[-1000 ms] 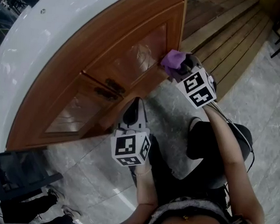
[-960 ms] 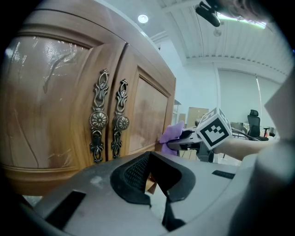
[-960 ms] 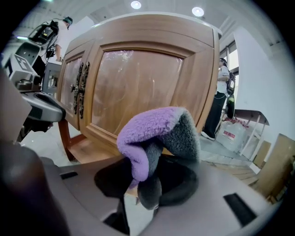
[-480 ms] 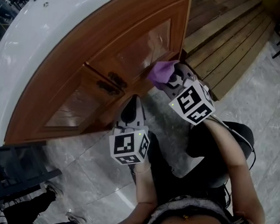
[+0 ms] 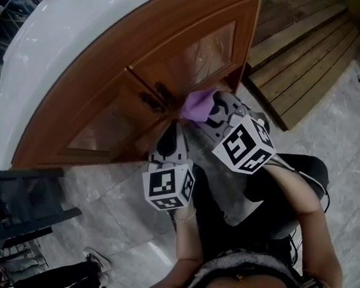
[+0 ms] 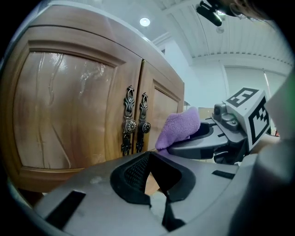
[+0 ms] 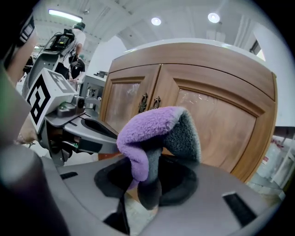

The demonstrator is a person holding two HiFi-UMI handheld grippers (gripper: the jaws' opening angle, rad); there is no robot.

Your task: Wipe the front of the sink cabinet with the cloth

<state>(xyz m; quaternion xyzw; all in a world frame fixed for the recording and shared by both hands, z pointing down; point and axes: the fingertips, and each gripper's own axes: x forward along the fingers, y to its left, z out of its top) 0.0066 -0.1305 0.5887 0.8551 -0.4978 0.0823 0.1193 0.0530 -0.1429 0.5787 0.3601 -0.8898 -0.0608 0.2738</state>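
The curved brown wooden sink cabinet (image 5: pixel 109 98) under its white surface (image 5: pixel 71 34) sits farther right in the head view than a second ago. That fits a sweep toward the person's left. On the right-hand door (image 5: pixel 202 49), the wipe has run from the outer edge, across the lower panel, almost to the centre seam.

The right tool (image 5: pixel 212 109) is clamped on the fluffy purple-and-grey cloth (image 5: pixel 197 104), which bulges out above its jaws. The cloth is now low on that door, just beside the ornate dark metal handles (image 5: pixel 157 97). Whether it presses on the wood cannot be told.

The left tool (image 5: pixel 171 136) points at the cabinet base, jaws together on nothing.

My reading is that the right door's lower band is covered. The handles and the left door are likely next.
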